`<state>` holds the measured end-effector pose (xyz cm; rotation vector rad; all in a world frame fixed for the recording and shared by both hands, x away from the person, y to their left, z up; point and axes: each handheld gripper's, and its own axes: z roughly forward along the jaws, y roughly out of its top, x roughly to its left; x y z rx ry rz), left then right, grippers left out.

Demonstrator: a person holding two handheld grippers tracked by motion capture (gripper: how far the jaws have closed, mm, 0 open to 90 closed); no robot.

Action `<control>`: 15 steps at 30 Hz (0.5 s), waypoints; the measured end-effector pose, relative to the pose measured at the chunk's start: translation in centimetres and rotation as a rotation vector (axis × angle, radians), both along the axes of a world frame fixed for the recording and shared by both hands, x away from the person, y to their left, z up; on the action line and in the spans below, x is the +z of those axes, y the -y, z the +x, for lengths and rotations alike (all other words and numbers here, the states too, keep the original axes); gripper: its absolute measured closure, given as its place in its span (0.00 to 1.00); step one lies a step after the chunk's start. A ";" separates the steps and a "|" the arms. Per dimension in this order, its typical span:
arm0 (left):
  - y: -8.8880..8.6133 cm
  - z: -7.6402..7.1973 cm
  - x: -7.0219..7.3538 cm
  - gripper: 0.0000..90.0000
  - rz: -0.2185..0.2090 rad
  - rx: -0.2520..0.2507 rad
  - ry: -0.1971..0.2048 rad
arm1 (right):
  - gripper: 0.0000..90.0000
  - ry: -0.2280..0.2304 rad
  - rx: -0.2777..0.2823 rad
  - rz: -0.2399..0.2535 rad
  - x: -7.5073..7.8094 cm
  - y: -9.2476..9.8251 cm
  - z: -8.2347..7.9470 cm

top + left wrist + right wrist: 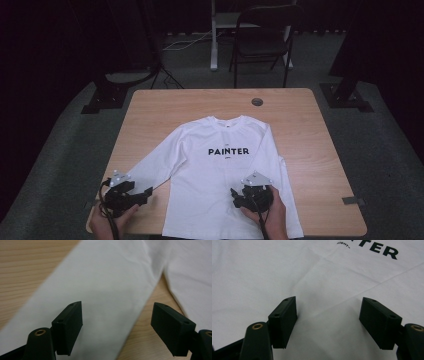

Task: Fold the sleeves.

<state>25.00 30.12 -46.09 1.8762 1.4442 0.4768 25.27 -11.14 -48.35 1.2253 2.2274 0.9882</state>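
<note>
High view and both gripper views. We see a white long-sleeved shirt lying flat and face up on the wooden table, collar away from the person, the printed word PAINTER across the chest. The sleeve on the person's left runs out at a slant toward the near table edge; we judge the garment is spread this way so that its parts can be folded one at a time.

The left gripper sits low by that sleeve's cuff end. In its own view the jaws stand wide apart with the sleeve lying between and beyond them, nothing pinched; we read this as lining up for a grasp of the sleeve.

The right gripper rests over the lower body of the shirt, near the hem. Its jaws are likewise spread, with the bare cloth below them and no fold caught.
</note>
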 end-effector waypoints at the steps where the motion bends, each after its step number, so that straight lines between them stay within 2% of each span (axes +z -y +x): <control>1: -0.7 -0.1 0.2 0.29 -0.018 0.012 0.007 | 0.33 0.000 0.001 0.000 0.0 0.0 0.0; 4: -2.4 -0.2 0.3 0.29 0.006 0.063 0.016 | 0.33 0.001 0.002 0.000 0.0 0.0 0.0; 11: -4.9 -0.3 0.1 0.29 0.051 0.130 -0.012 | 0.33 0.001 0.001 0.000 0.0 0.0 0.0; 15: -5.9 -0.3 -0.2 0.29 0.024 0.140 -0.035 | 0.33 0.000 0.000 0.000 0.0 0.0 0.0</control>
